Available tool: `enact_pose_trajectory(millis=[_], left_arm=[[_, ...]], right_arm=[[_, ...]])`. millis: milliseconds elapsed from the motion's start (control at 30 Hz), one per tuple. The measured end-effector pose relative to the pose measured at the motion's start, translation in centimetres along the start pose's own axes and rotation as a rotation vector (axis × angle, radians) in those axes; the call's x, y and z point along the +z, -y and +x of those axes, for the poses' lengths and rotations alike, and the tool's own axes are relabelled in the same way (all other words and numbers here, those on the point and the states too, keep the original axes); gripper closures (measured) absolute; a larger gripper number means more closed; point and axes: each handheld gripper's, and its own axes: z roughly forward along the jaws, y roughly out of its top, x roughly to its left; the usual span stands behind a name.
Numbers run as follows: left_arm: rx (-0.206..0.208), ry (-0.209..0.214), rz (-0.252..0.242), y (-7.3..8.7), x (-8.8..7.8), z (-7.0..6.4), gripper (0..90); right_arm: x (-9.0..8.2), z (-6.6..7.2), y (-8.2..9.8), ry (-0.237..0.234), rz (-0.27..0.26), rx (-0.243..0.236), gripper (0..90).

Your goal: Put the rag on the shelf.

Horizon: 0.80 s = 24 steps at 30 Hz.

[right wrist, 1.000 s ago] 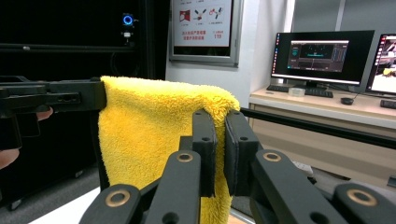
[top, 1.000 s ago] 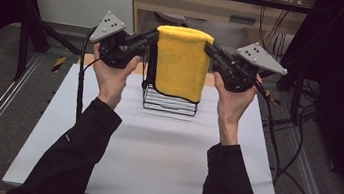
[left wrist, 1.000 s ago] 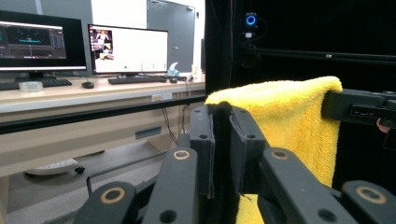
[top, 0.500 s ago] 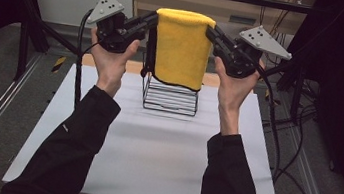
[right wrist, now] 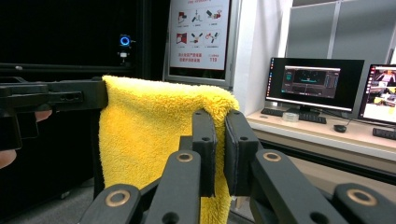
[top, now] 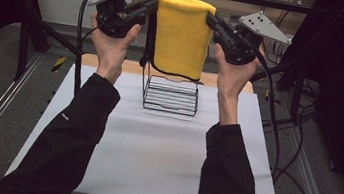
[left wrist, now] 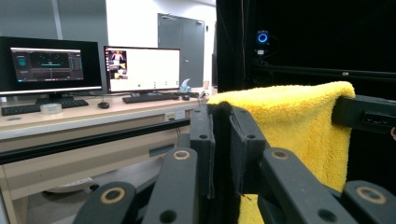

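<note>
A thick yellow terry-cloth towel [top: 182, 35] is stretched between the two tongs, its top edge running straight from one to the other, so that edge is the long axis and it lies level. The left tongs [top: 147, 6] are clamped on the towel's left top corner and the right tongs [top: 214, 21] on its right top corner; each gripper view shows the black jaws nipped together over a fold of pile. From that edge the cloth hangs down in a folded sheet, between and below both tongs, neither hand nearer than the other. Directly beneath its lower hem stands a black wire rack [top: 170, 95] on the white desk [top: 161, 161]; the hem appears just clear of the rack's top wires, though I can't tell for certain.
</note>
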Motion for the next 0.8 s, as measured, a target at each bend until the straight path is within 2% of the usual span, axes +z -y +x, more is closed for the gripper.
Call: enact_pose_trajectory(millis=[533, 800], left_arm=[[0.041, -0.032, -0.009, -2.1, 1.4, 0.7, 80.3], [0.017, -0.034, -0.012, -2.1, 2.7, 1.5, 80.3]], right_arm=[[2.1, -1.1, -1.6, 0.016, -0.017, -0.004, 84.5], [3.3, -1.9, -1.9, 0.027, -0.013, -0.019, 84.4]])
